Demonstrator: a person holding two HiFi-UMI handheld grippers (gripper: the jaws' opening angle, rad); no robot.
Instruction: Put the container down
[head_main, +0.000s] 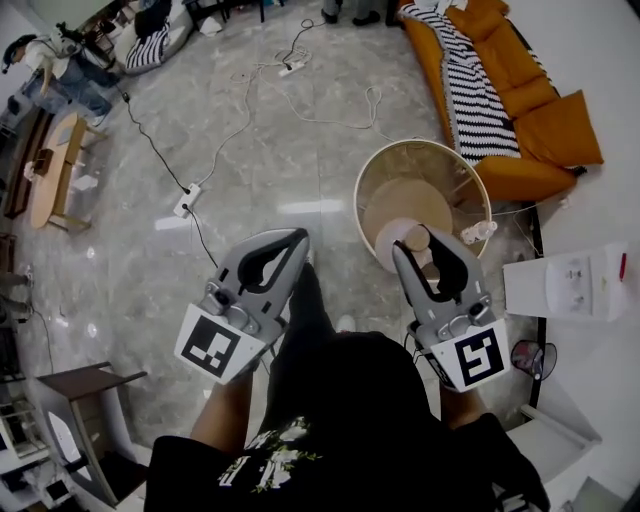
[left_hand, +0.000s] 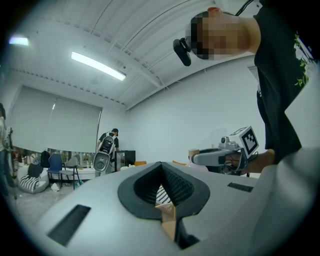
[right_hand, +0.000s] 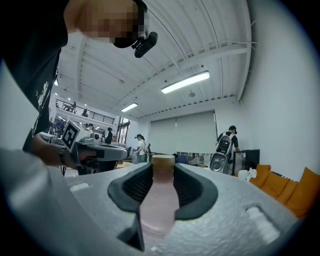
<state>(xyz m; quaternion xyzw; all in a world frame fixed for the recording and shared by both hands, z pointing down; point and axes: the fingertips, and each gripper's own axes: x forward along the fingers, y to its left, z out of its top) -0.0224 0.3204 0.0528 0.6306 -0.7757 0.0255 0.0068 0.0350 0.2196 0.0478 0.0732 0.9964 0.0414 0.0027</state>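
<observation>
The container is a pale pink bottle (right_hand: 159, 200) with a tan cap (head_main: 415, 238). My right gripper (right_hand: 162, 172) is shut on its neck and holds it upright. In the head view the right gripper (head_main: 420, 246) hangs over the near rim of a round cream-rimmed tub (head_main: 372, 165) that stands on the marble floor. My left gripper (head_main: 298, 238) is level to the left of it, with its tips together and nothing between them. In the left gripper view the jaws (left_hand: 161, 168) meet, and only the room shows through the gap behind them.
An orange sofa (head_main: 530, 70) with a striped blanket runs along the upper right. A white box-like unit (head_main: 570, 285) stands at the right. Cables and a power strip (head_main: 187, 200) lie on the floor. A wooden table (head_main: 55, 170) and people are at the far left.
</observation>
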